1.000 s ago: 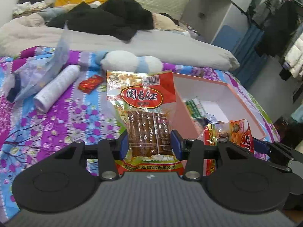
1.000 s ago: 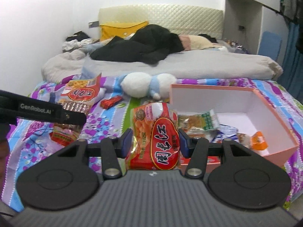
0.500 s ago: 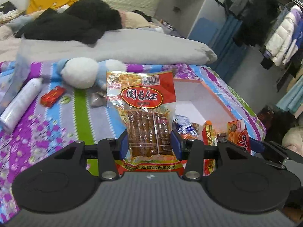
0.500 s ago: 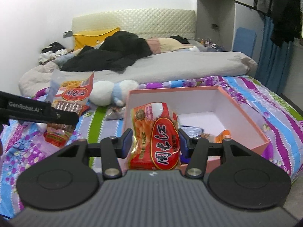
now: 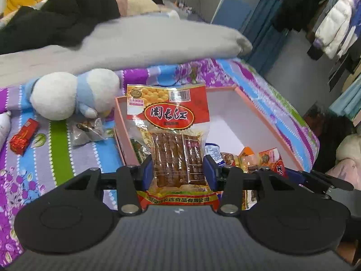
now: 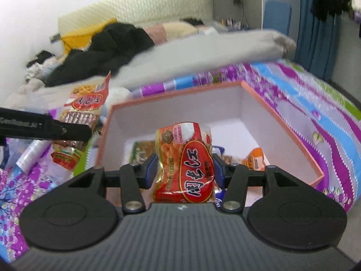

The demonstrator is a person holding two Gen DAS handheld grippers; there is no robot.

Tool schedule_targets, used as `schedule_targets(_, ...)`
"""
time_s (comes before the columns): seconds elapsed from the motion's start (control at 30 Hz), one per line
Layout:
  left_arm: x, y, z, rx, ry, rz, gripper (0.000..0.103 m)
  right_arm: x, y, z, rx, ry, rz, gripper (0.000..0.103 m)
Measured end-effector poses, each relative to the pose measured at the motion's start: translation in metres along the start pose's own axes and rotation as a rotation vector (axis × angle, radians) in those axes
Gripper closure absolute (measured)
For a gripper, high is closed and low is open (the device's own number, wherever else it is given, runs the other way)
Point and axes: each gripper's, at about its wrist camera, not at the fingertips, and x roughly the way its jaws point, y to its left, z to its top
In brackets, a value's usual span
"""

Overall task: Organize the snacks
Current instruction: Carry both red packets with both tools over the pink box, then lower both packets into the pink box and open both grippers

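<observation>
We're gripping a tall packet (image 5: 178,135) in the left gripper (image 5: 178,171) and a red pouch (image 6: 186,164) in the right gripper (image 6: 185,169). We're hovering both over the pink box (image 6: 293,140), already holding several snacks. A red bar (image 5: 23,139) is waiting on the bedspread (image 5: 58,158).

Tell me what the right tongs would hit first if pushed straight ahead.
Probably the pink box: the right tongs, shut on a red snack bag, point into its open interior, toward the snacks already inside; depth is uncertain.

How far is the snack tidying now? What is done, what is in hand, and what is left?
Done: several packets already lie in the pink box. In hand: the left gripper clamps a tall brown-strip snack packet; the right gripper clamps a red snack packet, both above the box. Left: a small red packet and a clear packet on the bedspread.
</observation>
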Motion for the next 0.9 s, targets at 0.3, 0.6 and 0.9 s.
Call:
schedule_targets(0.3,0.06,-0.013,0.025,0.032,0.156,0.025,0.051,0.062,-0.027,0.018,-0.002,0.193,-0.047,0.049)
schedule_targets(0.6,0.074,-0.015,0.029,0.021,0.202,0.033,0.049,0.069,-0.032,0.012,0.024,0.248,-0.048,0.048)
schedule_targets(0.9,0.058,-0.014,0.028,0.031,0.165,0.008,0.024,0.064,-0.035,0.012,0.054,0.227,-0.051,0.036)
